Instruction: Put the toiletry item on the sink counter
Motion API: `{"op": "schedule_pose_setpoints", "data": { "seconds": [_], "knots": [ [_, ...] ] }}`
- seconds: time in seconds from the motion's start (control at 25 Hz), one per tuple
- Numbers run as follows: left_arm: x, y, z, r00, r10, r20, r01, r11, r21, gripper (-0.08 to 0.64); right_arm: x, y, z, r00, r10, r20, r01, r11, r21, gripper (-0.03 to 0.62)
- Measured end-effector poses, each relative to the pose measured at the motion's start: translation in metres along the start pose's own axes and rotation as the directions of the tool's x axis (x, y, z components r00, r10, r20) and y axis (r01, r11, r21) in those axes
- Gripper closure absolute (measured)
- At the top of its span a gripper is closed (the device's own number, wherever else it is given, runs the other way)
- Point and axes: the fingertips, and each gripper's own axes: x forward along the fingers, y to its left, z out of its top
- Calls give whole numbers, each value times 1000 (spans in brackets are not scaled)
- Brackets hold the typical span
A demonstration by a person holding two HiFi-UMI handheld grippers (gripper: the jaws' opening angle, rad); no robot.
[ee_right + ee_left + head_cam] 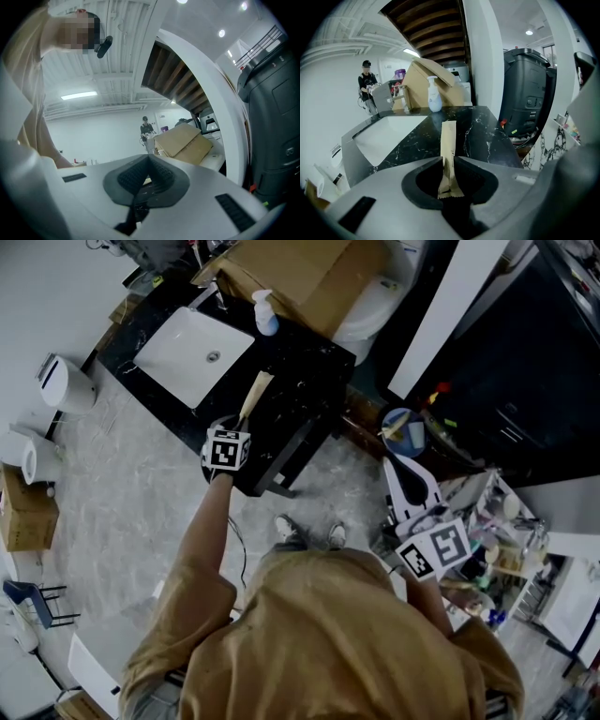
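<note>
A long tan paper-wrapped toiletry packet (pixel 255 395) (pixel 448 140) is clamped at its near end by my left gripper (pixel 242 424) (pixel 449 163), which is shut on it. The packet points out over the front part of the black marble sink counter (pixel 314 381) (pixel 485 136), to the right of the white basin (pixel 194 354) (pixel 386 136). Whether its far end touches the counter, I cannot tell. My right gripper (pixel 405 479) (pixel 149 160) is held off to the right, above the floor, jaws shut with nothing in them.
A white pump bottle (pixel 265 313) (pixel 434 96) stands at the counter's back edge before a cardboard box (pixel 309 277) (pixel 429 82). A tall black bin (pixel 529 93) stands to the counter's right. A cluttered cart (pixel 502 540) is near my right gripper. A person (pixel 367 89) stands far off.
</note>
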Motion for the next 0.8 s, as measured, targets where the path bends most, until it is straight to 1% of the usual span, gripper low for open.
{"op": "schedule_pose_setpoints", "data": {
  "seconds": [0.04, 0.08, 0.16, 0.2, 0.24, 0.32, 0.48, 0.8],
  "knots": [
    [1, 0, 0, 1000, 4, 1, -4, 1000, -2, 489, -3, -1, 0, 1000, -1, -2, 1, 1000, 1, 591],
    [1, 0, 1, 1000, 7, 5, -7, 1000, -8, 447, -6, -3, -1, 1000, -2, -3, 2, 1000, 2, 591],
    [-1, -1, 3, 1000, 19, 22, -18, 1000, -24, 319, -12, -7, -2, 1000, -4, -5, 4, 1000, 5, 591],
    [-3, -1, 4, 999, 31, 33, -31, 999, -27, 287, -15, -8, -3, 1000, -5, -7, 5, 1000, 6, 591],
    [-5, -1, 6, 998, 45, 46, -44, 999, -27, 271, -18, -10, -4, 1000, -4, -9, 4, 1000, 8, 591],
    [-10, -4, 7, 996, 62, 68, -61, 998, -27, 253, -22, -12, -5, 1000, 2, -11, -1, 1000, 9, 591],
    [-23, -14, 7, 994, 72, 85, -68, 997, -47, 239, -28, -11, -4, 999, 32, -4, -32, 999, 6, 591],
    [-52, -28, 9, 984, 104, 141, -92, 992, -85, 236, -36, -11, -7, 996, 86, 8, -86, 996, 19, 591]
  ]
}}
